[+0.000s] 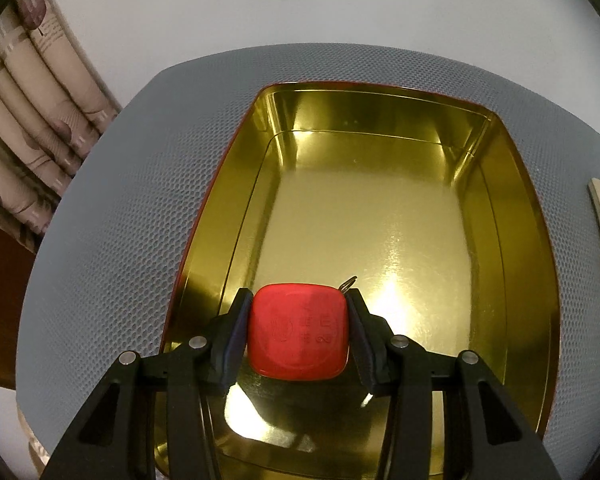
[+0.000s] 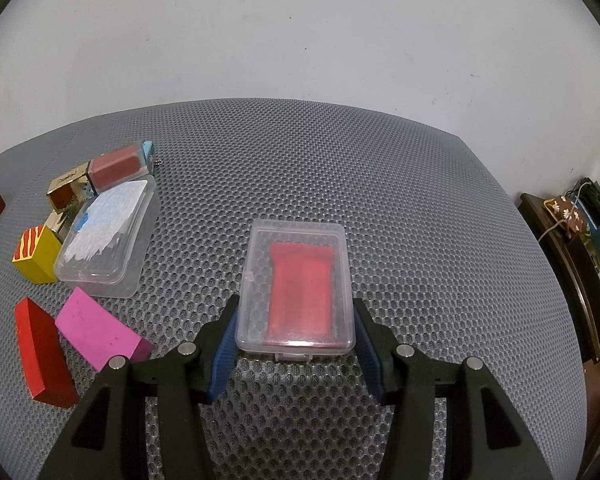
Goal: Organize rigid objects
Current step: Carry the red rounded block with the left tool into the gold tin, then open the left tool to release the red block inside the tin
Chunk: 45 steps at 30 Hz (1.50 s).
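Your left tool [image 1: 298, 330] holds a square tape measure [image 1: 298, 334] over the near end of an open tin [image 1: 512, 216], which sits on a mesh mat [image 1: 140, 208] covering the surface. On your right, the tool [image 2: 296, 330] brackets a flat lidded case [image 2: 298, 280] lying on the same mat, a card pack [image 2: 302, 288] inside it. Left of that case lies a second lidded case [image 2: 108, 236]; behind it, a boxed bottle [image 2: 100, 174]; at its left, a patterned block [image 2: 36, 254]. Nearer you, a wedge [image 2: 100, 330] rests just right of a long block [image 2: 42, 354].
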Tool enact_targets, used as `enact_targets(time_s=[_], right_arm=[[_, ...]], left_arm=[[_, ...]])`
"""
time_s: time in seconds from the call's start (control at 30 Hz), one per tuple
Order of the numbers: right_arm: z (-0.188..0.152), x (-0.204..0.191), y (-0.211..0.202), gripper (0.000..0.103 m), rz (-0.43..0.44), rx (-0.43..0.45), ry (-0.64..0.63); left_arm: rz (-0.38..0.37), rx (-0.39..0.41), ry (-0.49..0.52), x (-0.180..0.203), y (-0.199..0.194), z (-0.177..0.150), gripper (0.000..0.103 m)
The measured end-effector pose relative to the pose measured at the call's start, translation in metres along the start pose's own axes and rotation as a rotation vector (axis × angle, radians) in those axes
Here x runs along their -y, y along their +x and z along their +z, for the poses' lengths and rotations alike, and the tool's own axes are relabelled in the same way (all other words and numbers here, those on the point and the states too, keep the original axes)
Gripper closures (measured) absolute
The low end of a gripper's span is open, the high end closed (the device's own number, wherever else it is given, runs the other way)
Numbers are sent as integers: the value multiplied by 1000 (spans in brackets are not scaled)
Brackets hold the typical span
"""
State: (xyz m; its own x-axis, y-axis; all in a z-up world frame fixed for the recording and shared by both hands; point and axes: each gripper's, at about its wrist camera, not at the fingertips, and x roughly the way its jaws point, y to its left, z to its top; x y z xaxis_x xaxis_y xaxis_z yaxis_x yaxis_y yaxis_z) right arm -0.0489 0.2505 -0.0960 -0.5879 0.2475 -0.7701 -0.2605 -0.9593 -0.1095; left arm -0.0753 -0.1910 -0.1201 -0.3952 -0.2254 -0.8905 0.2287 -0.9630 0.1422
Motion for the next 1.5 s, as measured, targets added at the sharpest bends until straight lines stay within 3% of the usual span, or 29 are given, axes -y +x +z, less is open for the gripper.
enact_targets(time_s=[0.2,0.47,0.8,1.03,1.27,1.5], right_arm=[[-1,1,0,50,-3,1,-4],[0,8,1,50,7,-1,2],[0,9,-3,50,2,0,-4],[6,4,-2,50,-55,-1,-30],[26,8,-21,50,-93,33,-19],[48,-18,-54,50,-16,85,-47]], left_arm=[[34,15,35,2,2,3,57],[36,85,32,0,-24,5,46],[0,160,-14,-6,-62,-11,37],[-15,184,-78,-17,-76,-31,31],[10,226,-111,-27,-84,-36,26],[-4,219,-159,-36,-84,-33,25]])
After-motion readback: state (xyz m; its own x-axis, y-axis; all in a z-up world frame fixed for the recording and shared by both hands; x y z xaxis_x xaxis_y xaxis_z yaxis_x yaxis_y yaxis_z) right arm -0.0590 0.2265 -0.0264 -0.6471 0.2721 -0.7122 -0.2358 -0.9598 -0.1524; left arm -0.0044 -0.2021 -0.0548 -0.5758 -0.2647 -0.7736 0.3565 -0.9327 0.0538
